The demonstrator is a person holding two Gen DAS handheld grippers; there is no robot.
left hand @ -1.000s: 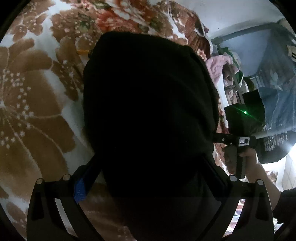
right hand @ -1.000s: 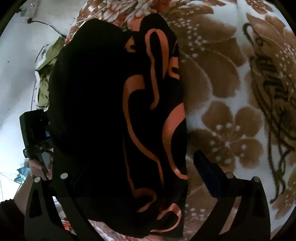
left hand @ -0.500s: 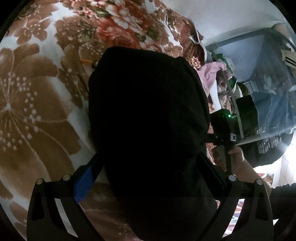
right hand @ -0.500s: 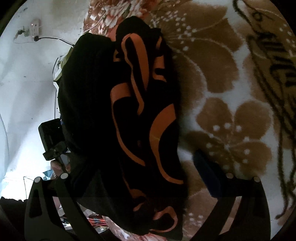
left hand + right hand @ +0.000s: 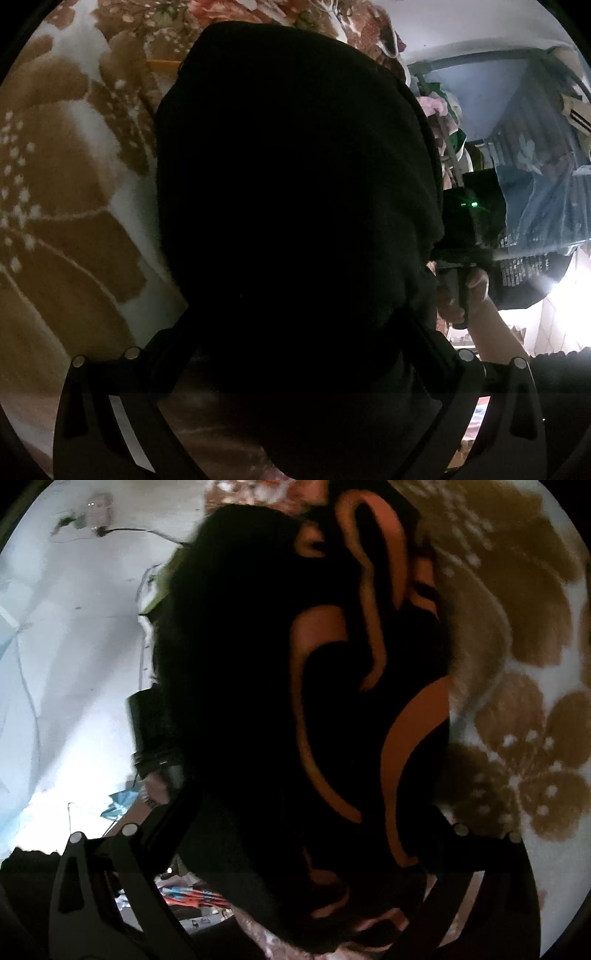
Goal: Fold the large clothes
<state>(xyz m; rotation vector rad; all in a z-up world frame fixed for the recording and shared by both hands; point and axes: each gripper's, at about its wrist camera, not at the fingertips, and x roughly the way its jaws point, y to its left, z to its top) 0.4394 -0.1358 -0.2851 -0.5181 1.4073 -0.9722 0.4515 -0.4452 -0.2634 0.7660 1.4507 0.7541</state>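
Two grippers hold one black garment [image 5: 295, 206] above a floral blanket [image 5: 66, 229].
Left gripper [image 5: 295, 332] and right gripper [image 5: 306, 812] each have fingers buried in dark cloth, so their closure cannot be told; orange curved markings [image 5: 406, 738] show in the right wrist view.

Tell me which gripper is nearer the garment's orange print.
Right. The orange print hangs directly before the right gripper; the left gripper faces only plain black garment, print unseen.
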